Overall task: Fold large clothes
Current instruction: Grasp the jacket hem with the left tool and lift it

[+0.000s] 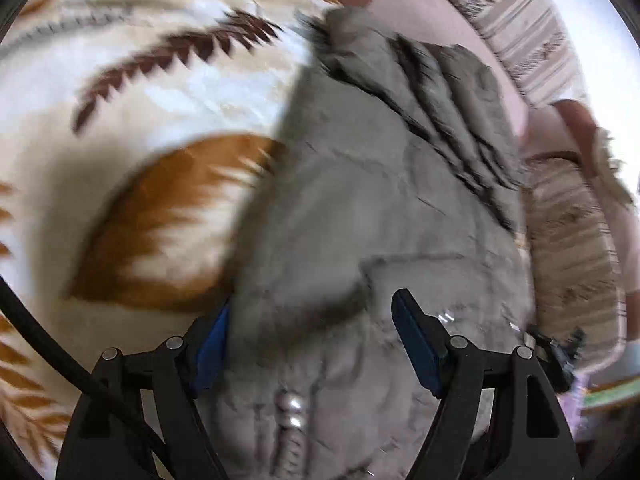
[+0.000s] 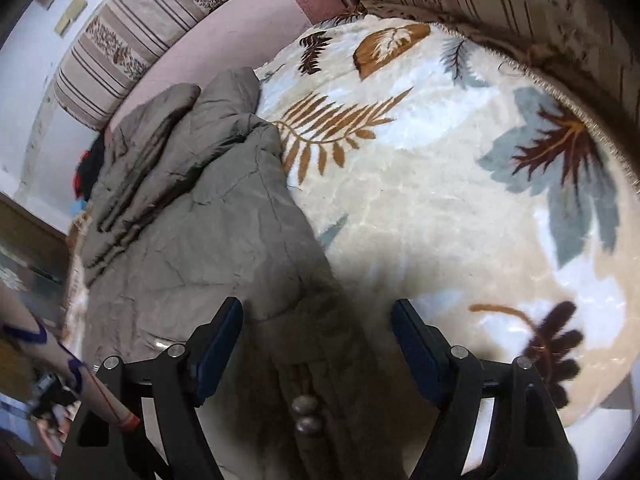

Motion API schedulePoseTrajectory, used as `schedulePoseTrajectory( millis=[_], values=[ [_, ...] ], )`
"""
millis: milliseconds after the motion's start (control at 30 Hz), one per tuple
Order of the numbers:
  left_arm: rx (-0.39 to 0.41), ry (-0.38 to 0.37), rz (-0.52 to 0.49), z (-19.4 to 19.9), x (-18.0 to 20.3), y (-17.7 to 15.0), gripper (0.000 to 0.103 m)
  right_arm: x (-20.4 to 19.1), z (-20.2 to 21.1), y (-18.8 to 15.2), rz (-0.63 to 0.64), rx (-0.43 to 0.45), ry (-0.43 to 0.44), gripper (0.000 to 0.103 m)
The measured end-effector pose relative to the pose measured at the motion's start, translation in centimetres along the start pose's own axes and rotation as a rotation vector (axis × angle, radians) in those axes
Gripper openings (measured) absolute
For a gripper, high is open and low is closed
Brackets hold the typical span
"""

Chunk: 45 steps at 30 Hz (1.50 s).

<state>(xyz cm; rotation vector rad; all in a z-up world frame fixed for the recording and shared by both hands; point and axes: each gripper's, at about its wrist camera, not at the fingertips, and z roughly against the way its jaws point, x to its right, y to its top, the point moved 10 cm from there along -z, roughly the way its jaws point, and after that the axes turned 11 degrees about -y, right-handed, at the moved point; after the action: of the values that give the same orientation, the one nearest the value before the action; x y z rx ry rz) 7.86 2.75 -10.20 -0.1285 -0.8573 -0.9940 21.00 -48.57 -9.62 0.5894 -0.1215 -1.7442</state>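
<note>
A home living room. A plush leaf-patterned rug (image 2: 420, 184) covers the floor. Striped, patterned sofa cushions (image 2: 132, 40) edge it.

A cream rug (image 2: 420, 208) printed with brown, orange and blue leaves carries a grey padded jacket (image 2: 192, 200), lying crumpled along its edge.

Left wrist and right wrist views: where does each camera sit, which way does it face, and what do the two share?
Left wrist: sits on the left gripper, angled down onto the grey padded jacket on the leaf-patterned blanket; its two open blue-padded fingers show, fabric between them.
Right wrist: sits on the right gripper, angled down at the jacket's edge and the blanket; its open fingers show, plus a patterned sleeve at lower left.
Shared: the jacket, the blanket and the striped sofa cushions behind.
</note>
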Motion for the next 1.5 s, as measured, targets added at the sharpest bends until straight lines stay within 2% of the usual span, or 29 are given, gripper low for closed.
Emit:
schedulePoseTrajectory(
  millis=[67, 233, 333, 500, 633, 767, 900, 1067, 1200, 1367, 1500],
  values=[
    [0.005, -0.036, -0.005, 0.1, 0.2, -0.9, 0.076, -0.2, 0.0, -0.2, -0.018, -0.021, 0.053, 0.082],
    [0.012, -0.255, 0.121, 1.1, 0.2, -2.6, 0.076, -0.9, 0.1, -1.1, -0.012, -0.077, 0.136, 0.081],
    [0.014, -0.303, 0.139, 1.5, 0.0, -3.7, 0.076, -1.5, 0.2, -2.3, 0.038, -0.126, 0.169, 0.081],
    [0.0, -0.325, 0.08, 1.3, 1.1, -5.3, 0.076, -1.8, 0.7, -4.7, 0.102, -0.168, 0.214, 0.081],
    [-0.029, -0.351, 0.015, 0.9, 2.7, -6.9, 0.076, -1.9, 1.3, -6.3, 0.059, -0.209, 0.322, 0.081],
    [-0.028, -0.352, -0.02, 0.8, 3.5, -7.3, 0.076, -2.3, 2.5, -6.6, 0.0, -0.202, 0.448, 0.081],
    [-0.04, -0.296, -0.015, 0.0, 2.8, -7.8, 0.076, -2.6, 2.1, -7.5, 0.02, -0.219, 0.442, 0.081],
    [-0.021, -0.284, -0.012, -0.1, 2.6, -7.8, 0.077, -2.5, 1.6, -8.5, 0.019, -0.231, 0.431, 0.079],
    [-0.023, -0.269, -0.029, 0.0, 2.8, -8.0, 0.077, -2.1, 1.8, -9.2, 0.01, -0.232, 0.435, 0.071],
    [-0.025, -0.259, -0.061, -0.2, 3.2, -8.4, 0.077, -3.3, 3.4, -9.5, 0.043, -0.224, 0.504, 0.066],
    [-0.018, -0.263, -0.044, -0.4, 3.1, -8.3, 0.077, -4.5, 1.8, -11.5, 0.076, -0.29, 0.485, 0.065]
  ],
)
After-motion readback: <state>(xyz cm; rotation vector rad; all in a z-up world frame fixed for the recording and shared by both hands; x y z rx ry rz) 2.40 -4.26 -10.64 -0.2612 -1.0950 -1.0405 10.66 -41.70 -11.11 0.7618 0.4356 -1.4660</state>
